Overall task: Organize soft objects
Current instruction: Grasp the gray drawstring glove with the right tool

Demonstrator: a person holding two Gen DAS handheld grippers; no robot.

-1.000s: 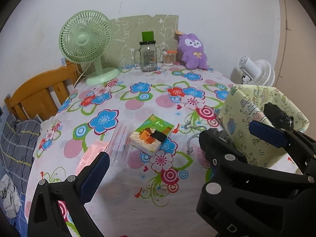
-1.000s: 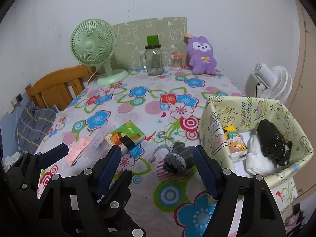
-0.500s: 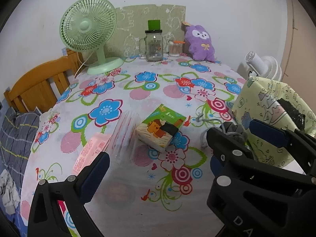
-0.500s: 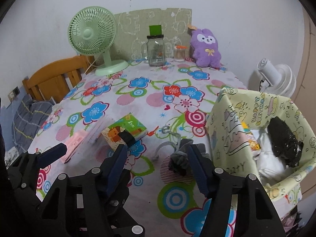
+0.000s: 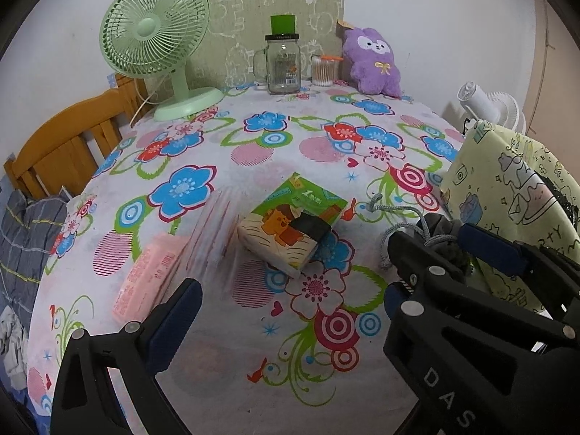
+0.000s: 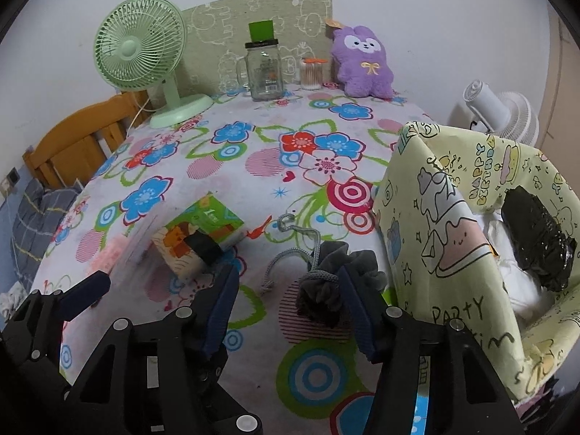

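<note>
A grey drawstring pouch (image 6: 328,282) lies on the flowered tablecloth beside the yellow-green paper box (image 6: 453,224). My right gripper (image 6: 290,304) is open and low over the table, its right finger against the pouch. The pouch also shows in the left wrist view (image 5: 440,233), partly hidden by the right gripper's body. My left gripper (image 5: 337,279) is open and empty above the table. A green tissue pack (image 5: 291,226) lies ahead of it, also in the right wrist view (image 6: 197,237). A pink tissue pack (image 5: 145,279) lies at left. The box holds a black bundle (image 6: 536,239) and white items.
At the table's far edge stand a green fan (image 5: 159,58), a glass jar (image 5: 282,65), a cotton swab jar (image 5: 322,70) and a purple plush (image 5: 373,61). A wooden chair (image 5: 65,145) stands at left. A white fan (image 6: 504,116) stands behind the box.
Both grippers have moved forward and lower toward the table. The right gripper has closed in on the grey pouch. The box interior shows less in the right wrist view.
</note>
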